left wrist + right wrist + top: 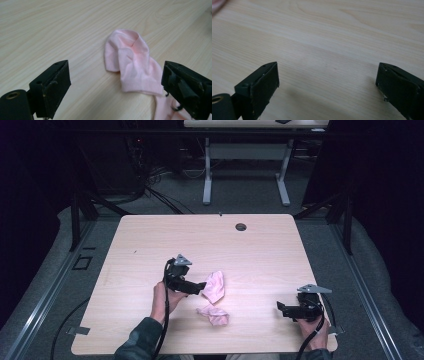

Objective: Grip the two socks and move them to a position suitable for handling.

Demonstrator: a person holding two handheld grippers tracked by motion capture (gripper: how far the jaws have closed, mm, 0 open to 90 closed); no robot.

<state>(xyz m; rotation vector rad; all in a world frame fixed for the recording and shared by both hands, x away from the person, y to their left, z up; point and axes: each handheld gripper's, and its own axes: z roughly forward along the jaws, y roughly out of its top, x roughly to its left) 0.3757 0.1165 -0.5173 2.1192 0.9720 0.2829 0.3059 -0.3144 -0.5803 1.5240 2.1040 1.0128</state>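
Lying loose on table [150,245], two pink socks [214,286].

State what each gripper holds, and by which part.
Nothing is held. The left gripper stands open, with a pink sock lying free on the table ahead. The right gripper is open over bare wood.

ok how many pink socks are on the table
2. One pink sock lies near the table's middle, just ahead of the open left gripper. The second sock lies crumpled nearer the person, close to the front edge. Nothing seems hidden.
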